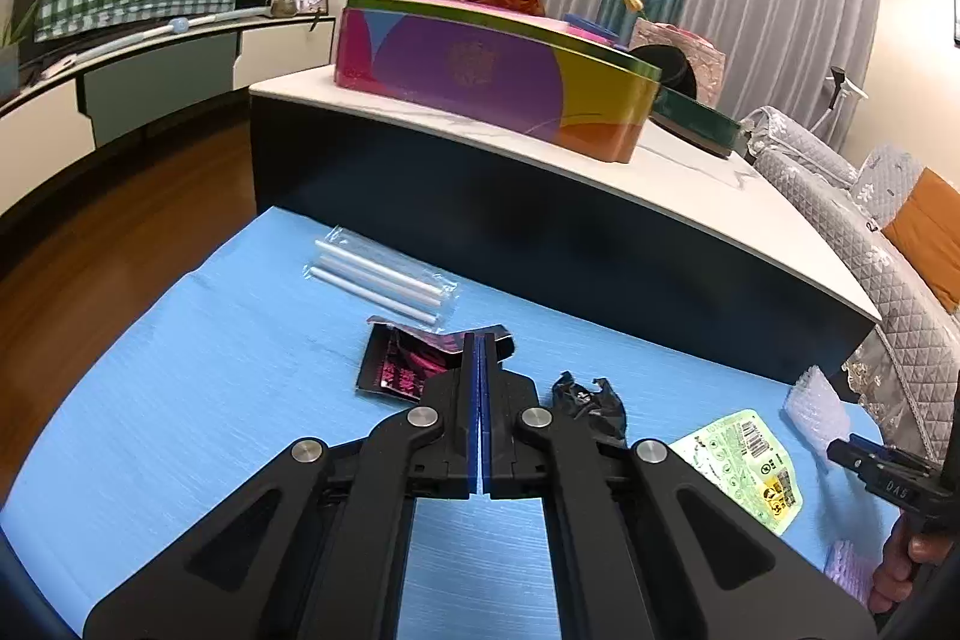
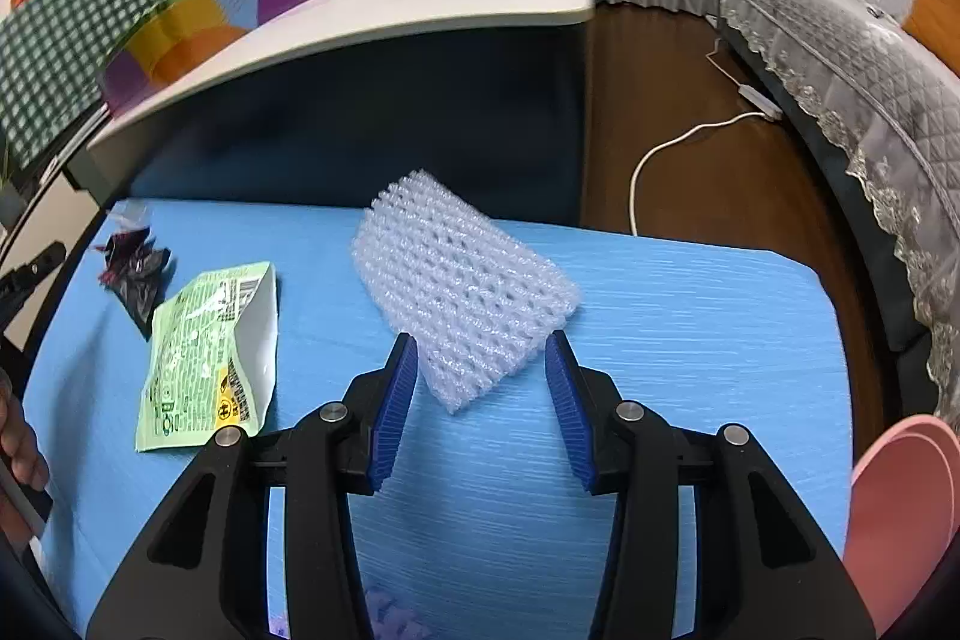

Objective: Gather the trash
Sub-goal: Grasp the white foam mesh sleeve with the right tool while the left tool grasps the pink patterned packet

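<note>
The right gripper [image 2: 480, 364] is hovering with jaws spread around the near end of the foam net [image 2: 465, 289] lying on the blue mat [image 2: 690, 340]. It should be lowering further before squeezing. The left gripper [image 1: 480, 340] is waiting closed, empty.

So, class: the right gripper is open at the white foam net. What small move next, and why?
Probably ease the right gripper slightly forward and close: its blue pads straddle only the near corner of the foam net, which lies on the blue mat ungrasped.
</note>
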